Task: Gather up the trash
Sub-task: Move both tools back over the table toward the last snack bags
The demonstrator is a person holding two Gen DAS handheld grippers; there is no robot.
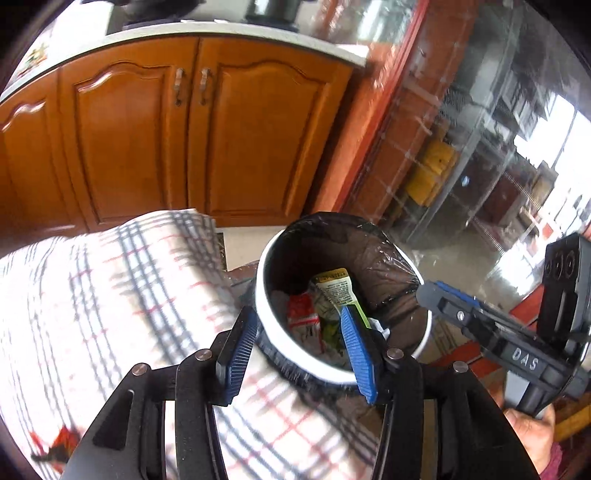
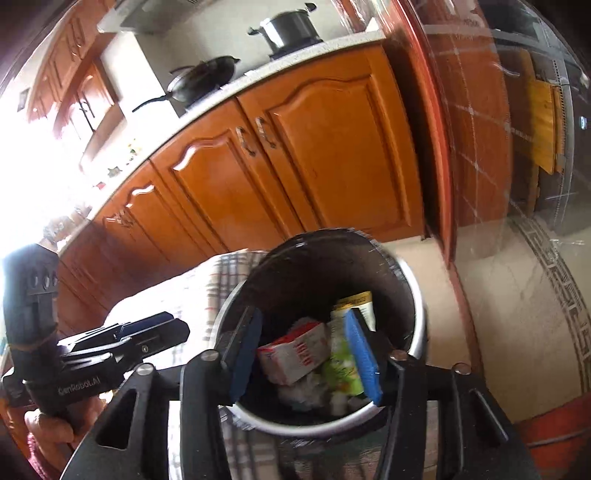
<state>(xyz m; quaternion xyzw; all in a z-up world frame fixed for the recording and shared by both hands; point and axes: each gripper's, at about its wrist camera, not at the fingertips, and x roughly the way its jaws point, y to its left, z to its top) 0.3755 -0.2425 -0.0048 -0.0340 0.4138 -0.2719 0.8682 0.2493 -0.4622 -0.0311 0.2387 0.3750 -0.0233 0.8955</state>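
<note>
A round white trash bin [image 1: 291, 354] lined with a black bag stands beside a table; it also shows in the right wrist view [image 2: 417, 332]. Inside lie a red-and-white carton [image 2: 291, 354], a green wrapper [image 2: 340, 365], a yellow-labelled packet [image 1: 332, 288] and crumpled paper. My left gripper [image 1: 295, 350] is open and empty, its fingers astride the bin's near rim. My right gripper [image 2: 306, 354] is open and empty, over the bin's mouth. In the left wrist view the right gripper [image 1: 428, 291] touches the bag at the far rim. The left gripper [image 2: 162, 328] shows at left.
A checked tablecloth [image 1: 110, 295] covers the table left of the bin. Orange wooden cabinets [image 1: 184, 140] with a white countertop stand behind, with a pan [image 2: 203, 81] and a pot [image 2: 291, 29] on top. A glass door [image 1: 480, 166] is at right. Tiled floor [image 2: 517, 314] lies beyond the bin.
</note>
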